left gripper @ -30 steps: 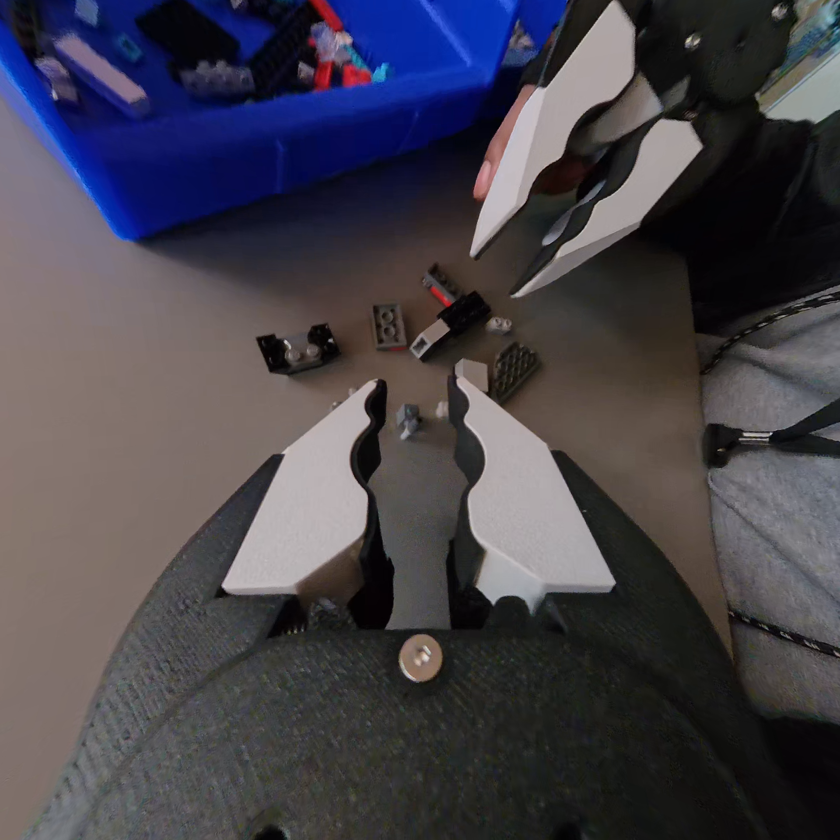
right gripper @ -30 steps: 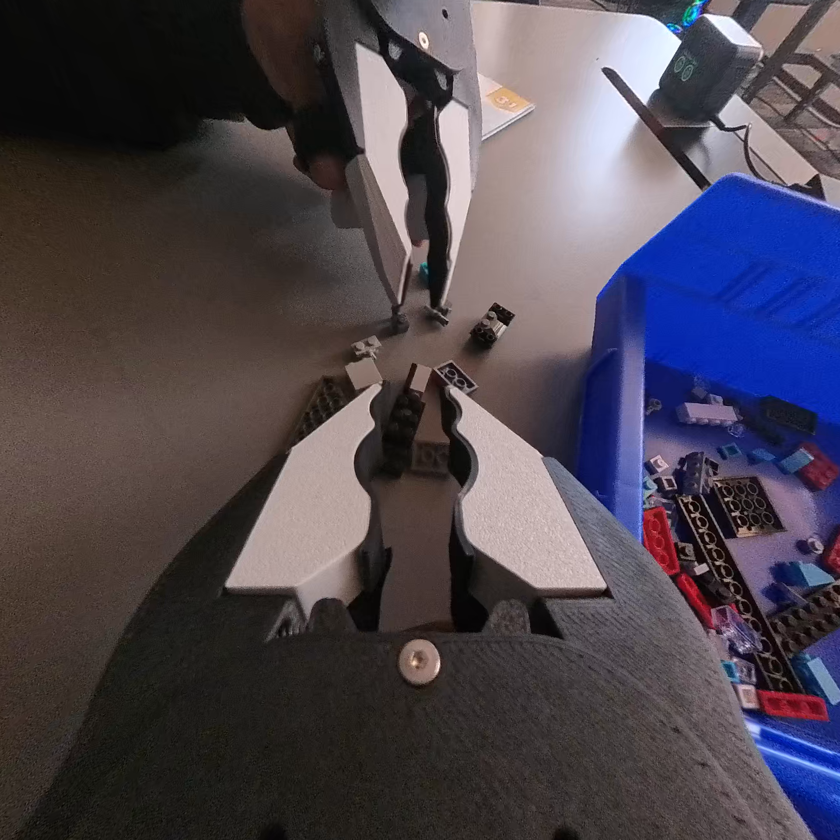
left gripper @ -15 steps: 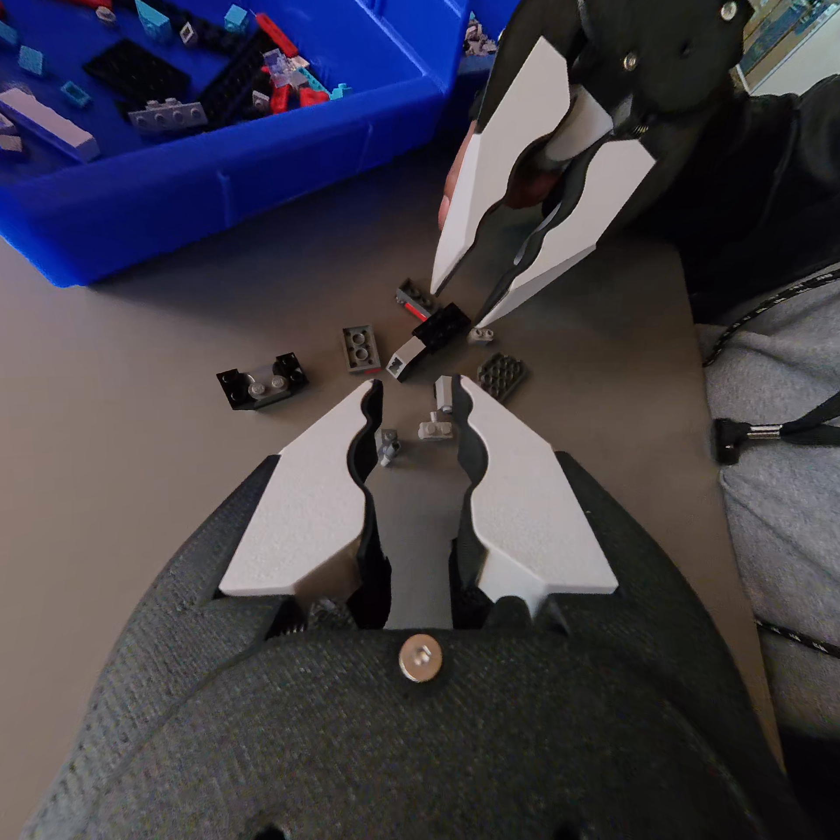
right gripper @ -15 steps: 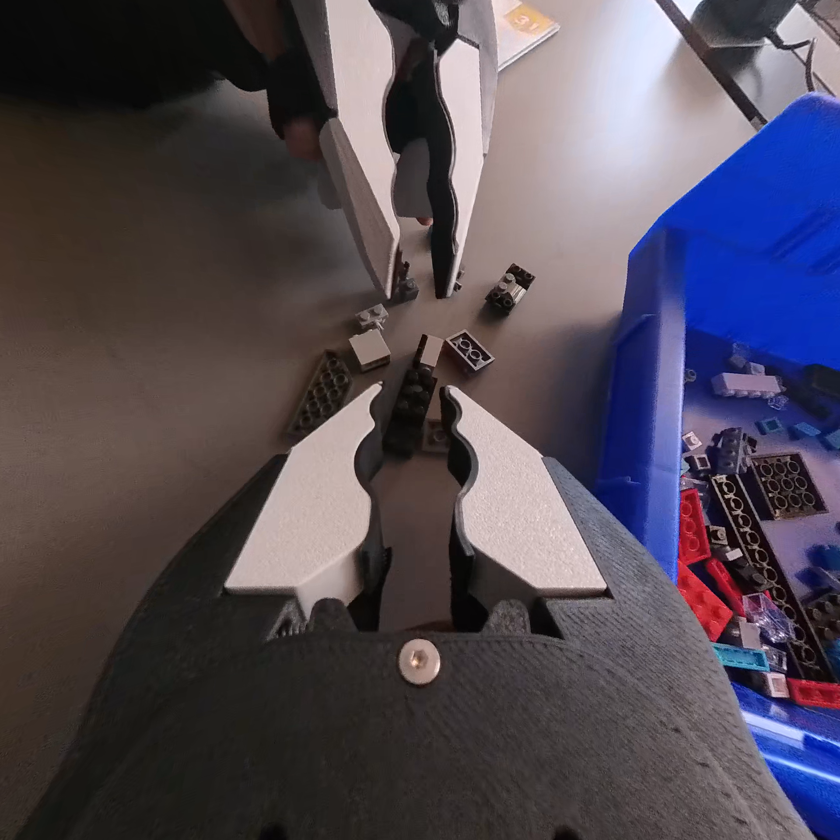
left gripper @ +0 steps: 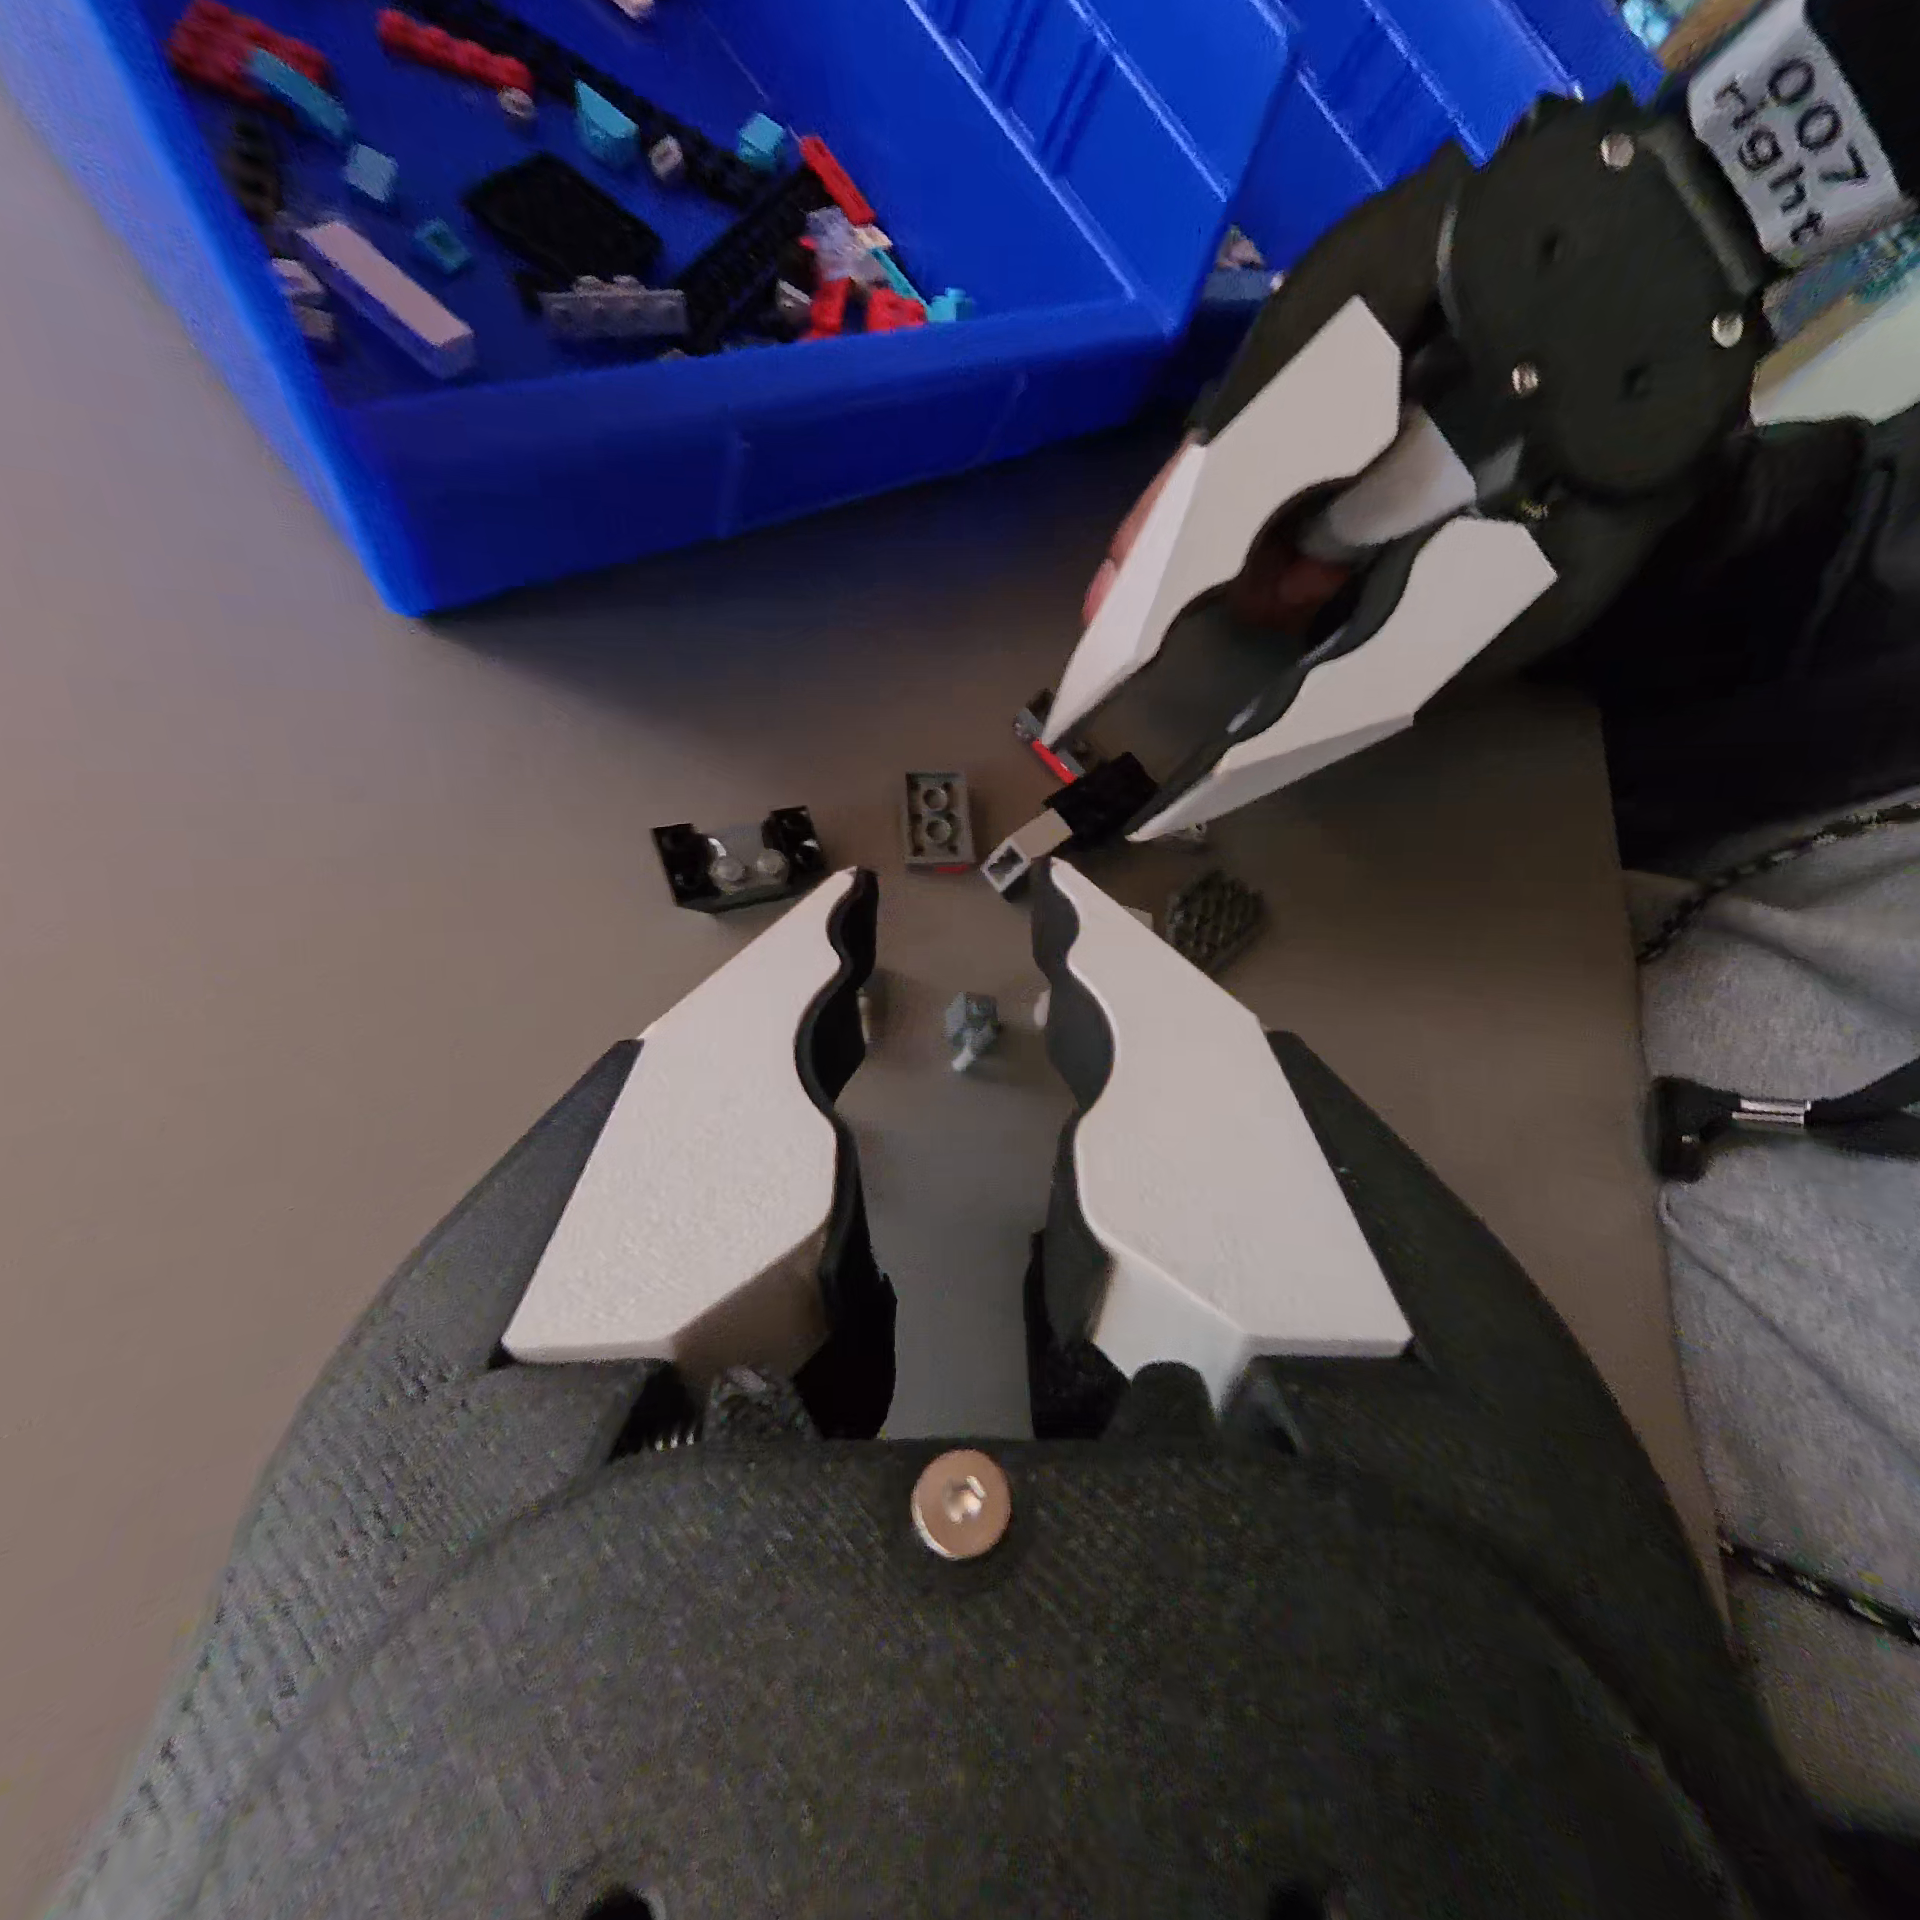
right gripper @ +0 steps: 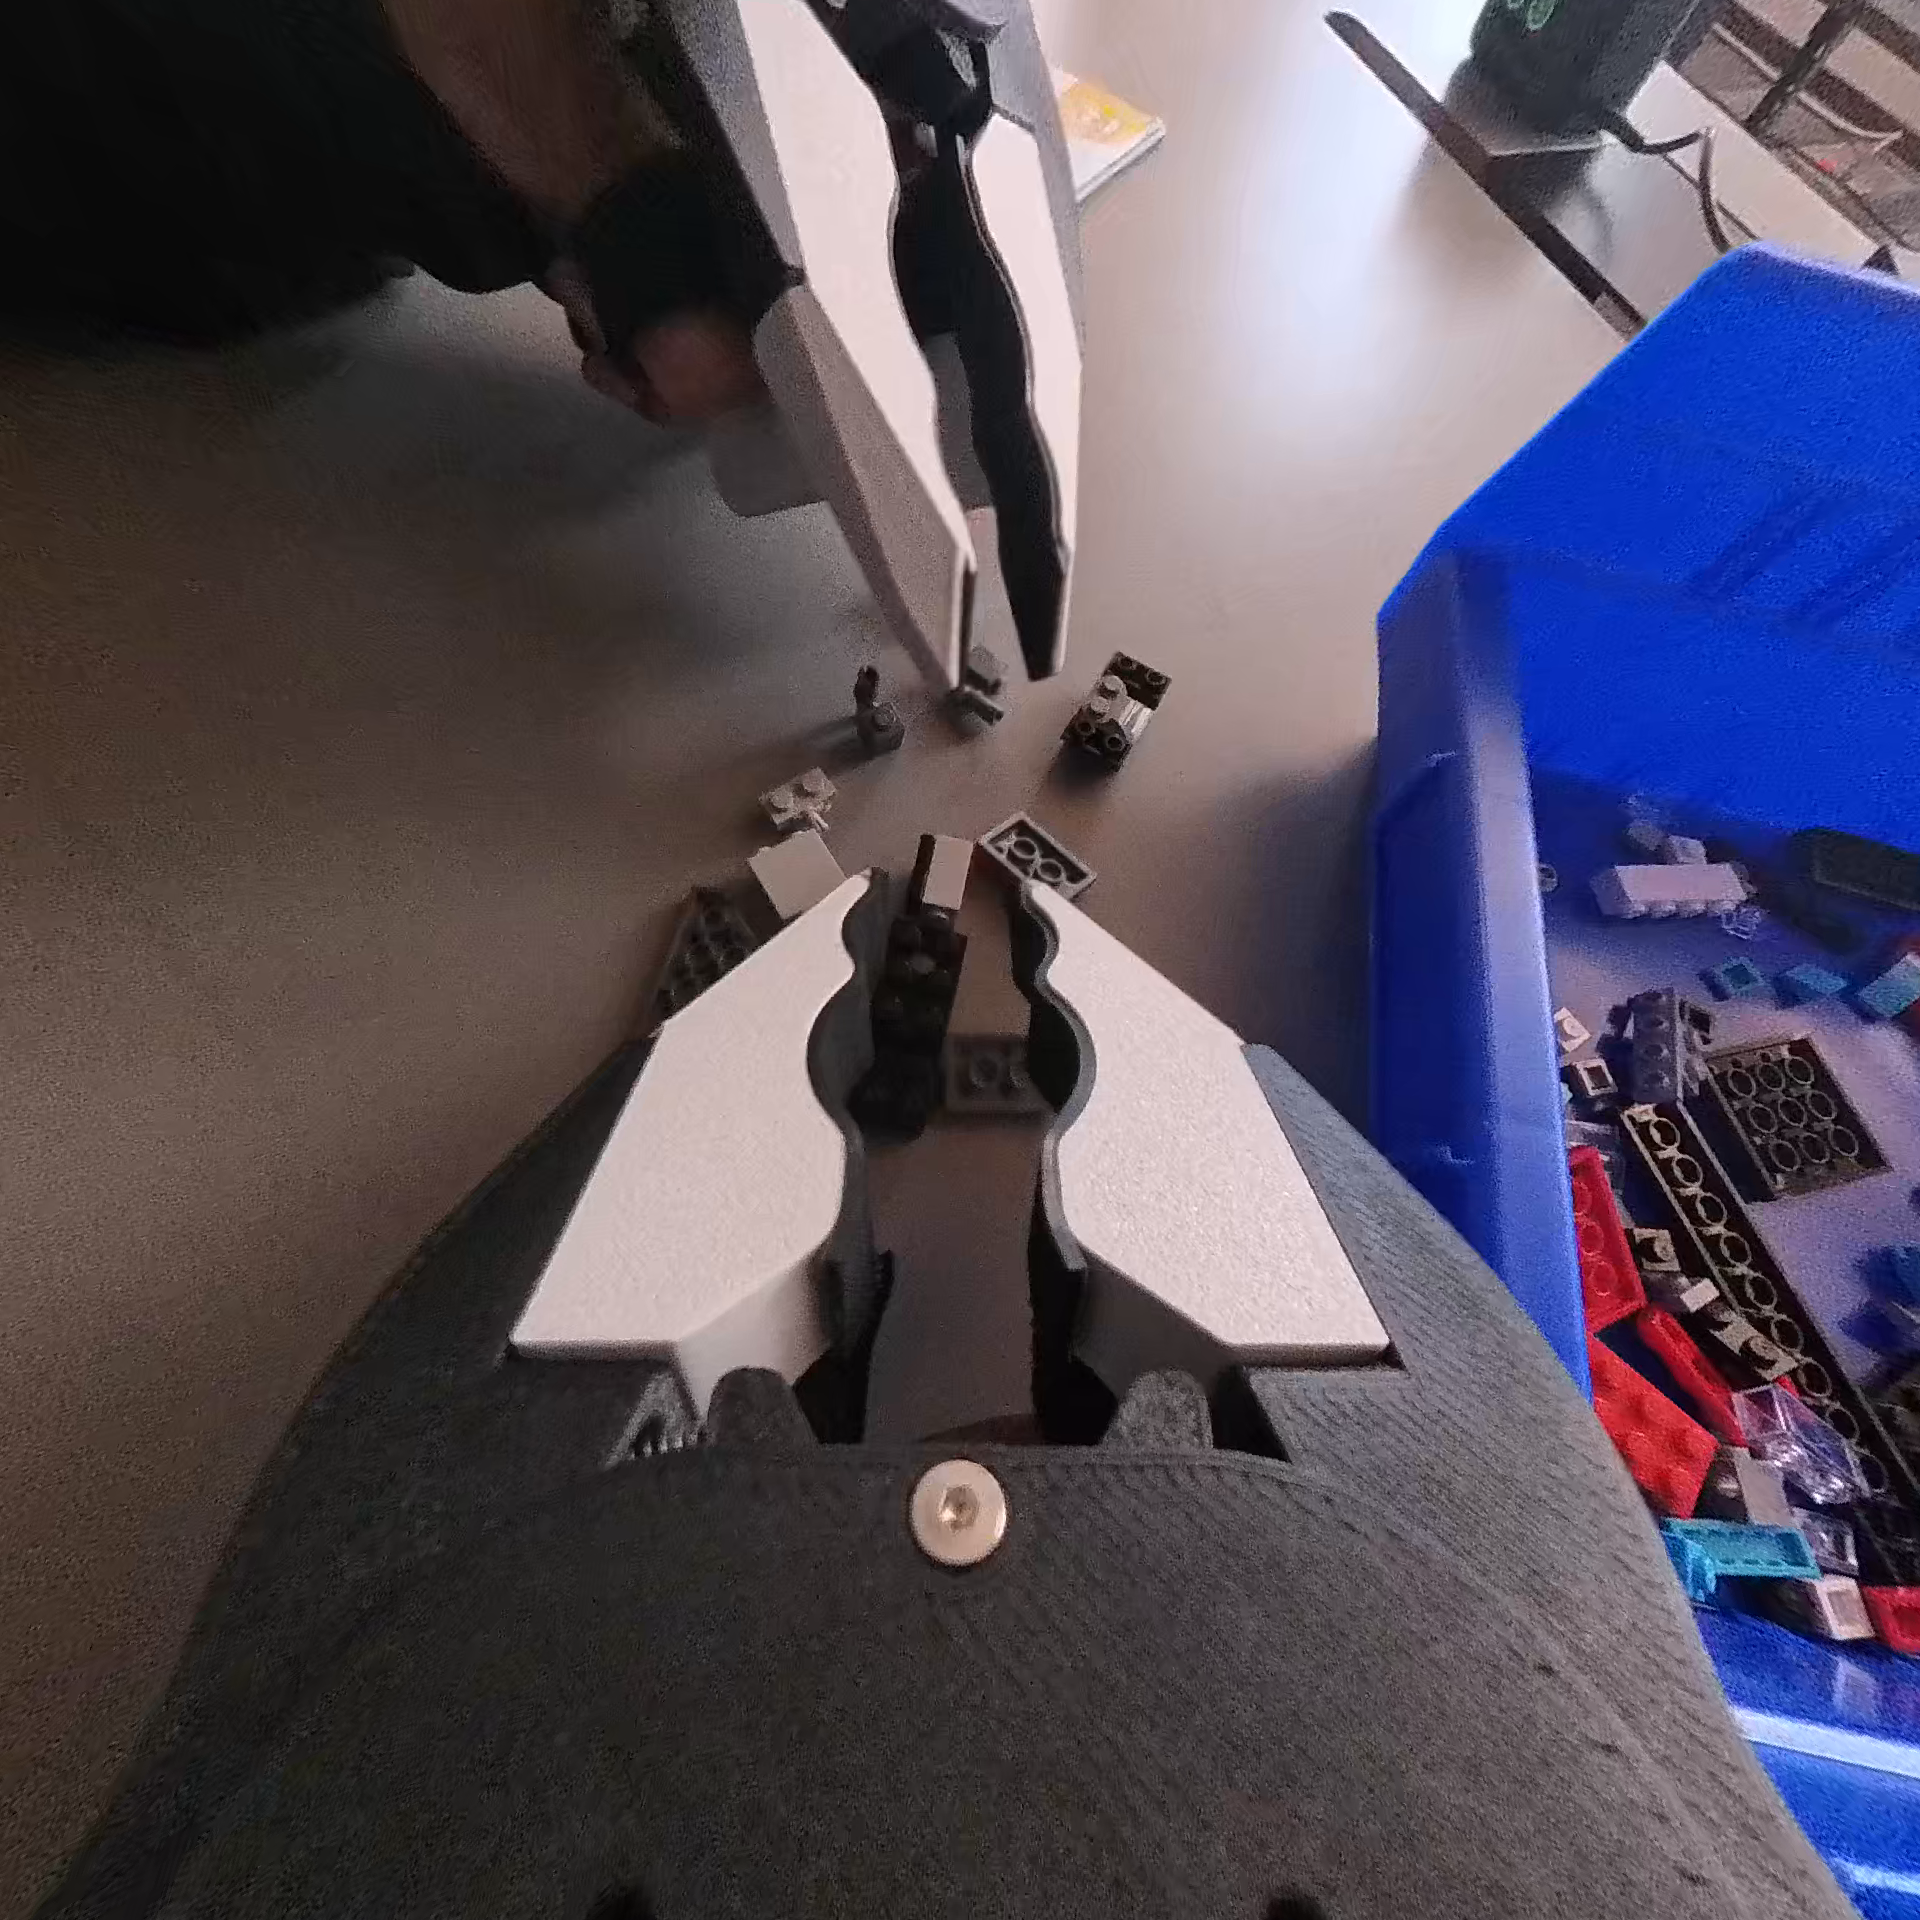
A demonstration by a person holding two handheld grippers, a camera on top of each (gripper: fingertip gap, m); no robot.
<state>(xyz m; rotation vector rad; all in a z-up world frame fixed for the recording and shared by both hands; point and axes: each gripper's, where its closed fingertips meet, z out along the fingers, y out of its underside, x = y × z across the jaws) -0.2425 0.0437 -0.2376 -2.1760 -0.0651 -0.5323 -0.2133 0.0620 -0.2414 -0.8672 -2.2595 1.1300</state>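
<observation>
My left gripper [left gripper: 954,883]: jaws apart, empty, tips low over table; small grey clip piece [left gripper: 974,1029] between fingers, untouched. My right gripper [right gripper: 943,894]: jaws apart, straddling black-and-grey brick stack [right gripper: 914,987], not visibly clamped. Nothing lifted; all loose parts on table [left gripper: 312,831].

Around: grey 2x1 plate [left gripper: 938,819] at 12 o'clock of left tips, black-grey block [left gripper: 738,857] at 10, dark wedge plate [left gripper: 1214,916] at 2. Blue bin [left gripper: 727,457] of bricks beyond, 11 o'clock. Crowded parts hem both tips.
</observation>
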